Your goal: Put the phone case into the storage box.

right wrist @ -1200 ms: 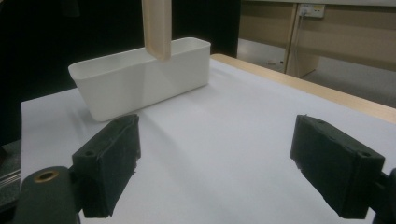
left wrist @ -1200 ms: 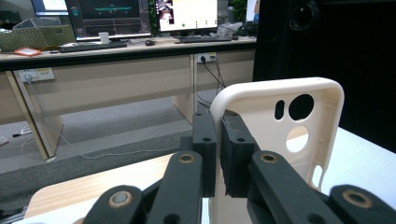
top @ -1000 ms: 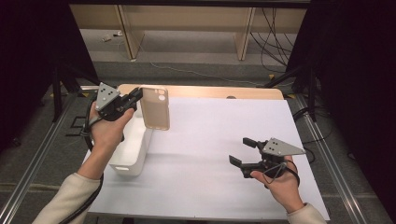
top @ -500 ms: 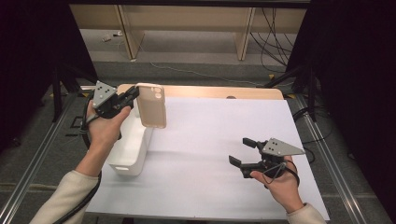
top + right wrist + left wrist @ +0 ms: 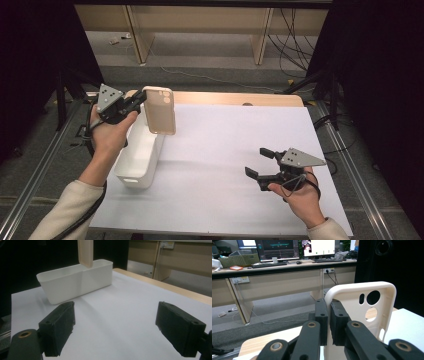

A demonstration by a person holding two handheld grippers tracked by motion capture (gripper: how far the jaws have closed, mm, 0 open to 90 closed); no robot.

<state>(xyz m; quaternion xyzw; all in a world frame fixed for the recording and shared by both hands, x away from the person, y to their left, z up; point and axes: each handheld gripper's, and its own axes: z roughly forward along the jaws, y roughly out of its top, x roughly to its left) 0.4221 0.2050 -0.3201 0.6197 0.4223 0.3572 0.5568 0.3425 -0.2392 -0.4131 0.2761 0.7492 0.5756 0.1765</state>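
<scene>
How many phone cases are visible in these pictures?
1. The beige phone case is held upright in the left gripper, above the white bin. The bin's inside is partly hidden, so more could lie there.

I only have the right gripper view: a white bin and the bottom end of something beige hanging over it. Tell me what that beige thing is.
Observer: It is a beige phone case, upright, with camera cut-outs near its top.
Operator: Report what keeps it up there.
Observer: The left gripper is shut on the case's side edge; the wall sits between its two black pads.
Operator: Say where the case hangs relative to the bin.
Observer: From the high view it hangs above the far end of the white bin, near the bin's right wall, not touching it.
Operator: Give me my own gripper's place.
Observer: The right gripper is open, held low over the white sheet, well apart from the bin.
</scene>
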